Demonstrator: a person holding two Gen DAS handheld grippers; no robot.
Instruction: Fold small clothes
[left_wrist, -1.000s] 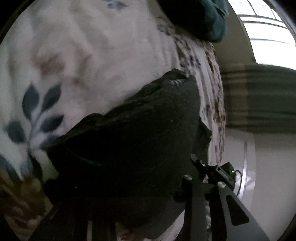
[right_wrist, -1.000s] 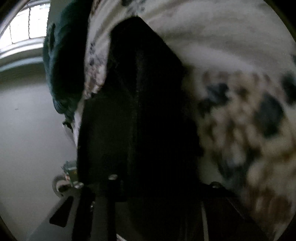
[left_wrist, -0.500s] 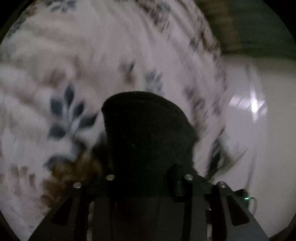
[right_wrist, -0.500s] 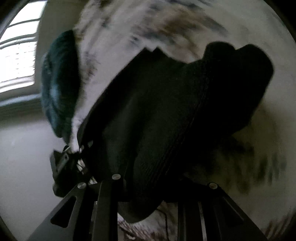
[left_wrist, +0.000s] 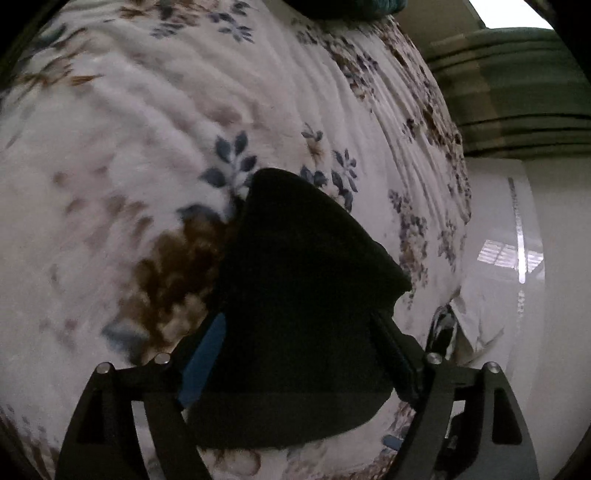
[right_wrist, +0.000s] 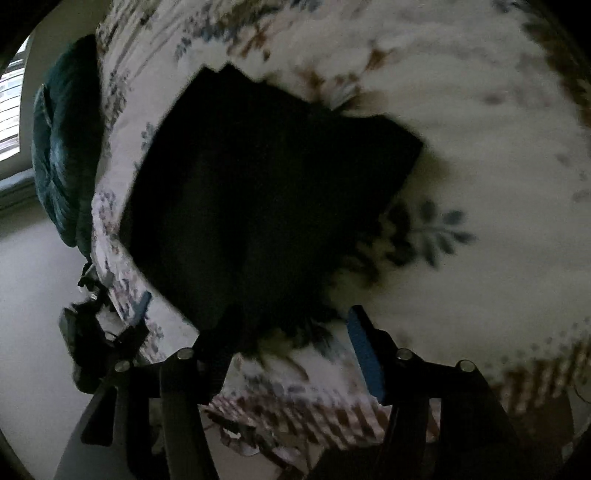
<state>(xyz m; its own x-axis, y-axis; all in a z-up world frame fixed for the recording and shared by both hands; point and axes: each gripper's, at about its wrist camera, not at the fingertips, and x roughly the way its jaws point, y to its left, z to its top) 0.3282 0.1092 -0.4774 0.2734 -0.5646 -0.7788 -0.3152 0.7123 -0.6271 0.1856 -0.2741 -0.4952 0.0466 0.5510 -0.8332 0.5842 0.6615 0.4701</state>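
We see our left gripper (left_wrist: 299, 354) spread wide around the black garment (left_wrist: 306, 295) lying between its fingers on the floral blanket (left_wrist: 147, 129), while our right gripper (right_wrist: 251, 350) gapes just behind it.

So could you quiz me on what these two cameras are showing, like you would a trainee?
1. True or false: the right gripper stands open, gripping nothing.
2. What does the black garment lie on? A) a wooden table B) a floral blanket C) a tiled floor
3. Fill in: in the right wrist view, the teal cushion sits to the ___ of the black garment.

Key: 1 true; 2 B; 3 left.
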